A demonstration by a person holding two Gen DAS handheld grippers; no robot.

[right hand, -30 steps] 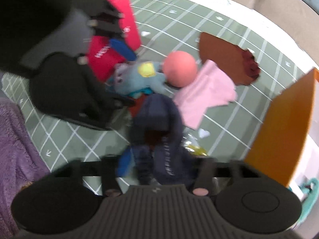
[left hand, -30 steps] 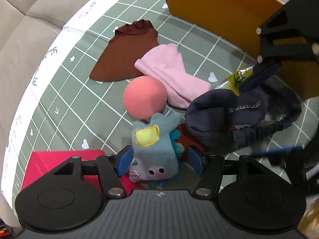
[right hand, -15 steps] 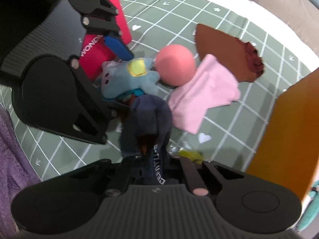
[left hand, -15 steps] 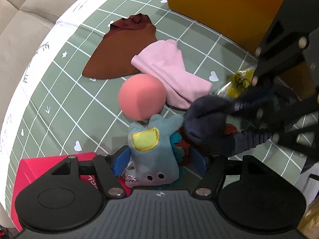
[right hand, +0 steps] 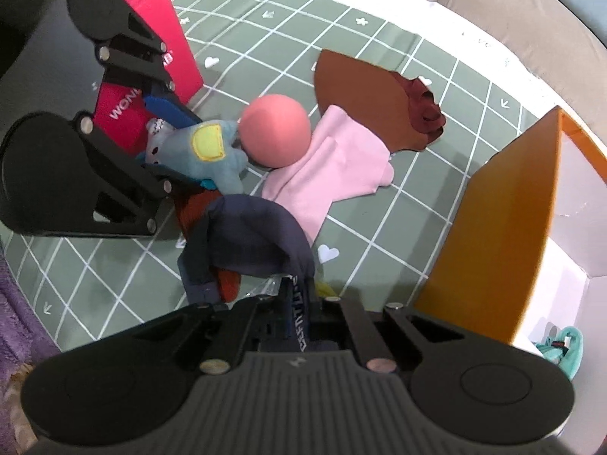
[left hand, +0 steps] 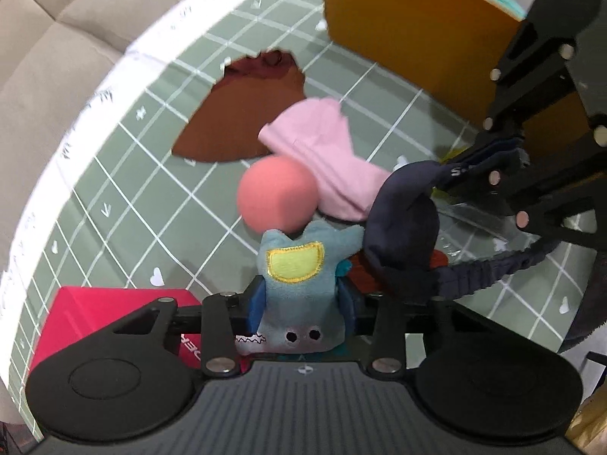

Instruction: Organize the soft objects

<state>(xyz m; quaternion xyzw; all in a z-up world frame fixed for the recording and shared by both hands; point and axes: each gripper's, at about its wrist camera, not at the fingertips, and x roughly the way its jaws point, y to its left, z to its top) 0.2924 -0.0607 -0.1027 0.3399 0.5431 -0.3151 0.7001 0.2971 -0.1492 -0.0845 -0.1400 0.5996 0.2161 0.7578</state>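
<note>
A blue plush toy (left hand: 296,288) with a yellow patch lies on the green checked mat (left hand: 125,174), touching a pink ball (left hand: 279,195). My left gripper (left hand: 302,299) points down over it, jaws closing, both blue pads against the toy's sides. In the right wrist view the toy (right hand: 205,151) sits between those fingers. My right gripper (right hand: 299,303) is shut on a navy fabric piece (right hand: 250,235) with white lettering, which hangs lifted in a loop. From the left wrist view the navy fabric (left hand: 402,220) stretches to the right gripper (left hand: 489,159).
A pink cloth (right hand: 334,167) and a brown cloth (right hand: 364,102) lie beyond the ball. An orange box (right hand: 500,227) stands at the right with a teal item (right hand: 565,345) inside. A red box (right hand: 155,30) stands beside the left gripper. A rust-red item (right hand: 229,284) lies under the navy fabric.
The right gripper shut on the navy fabric and lifted it off the mat. The left jaws, earlier wide around the plush toy, have come in against its sides.
</note>
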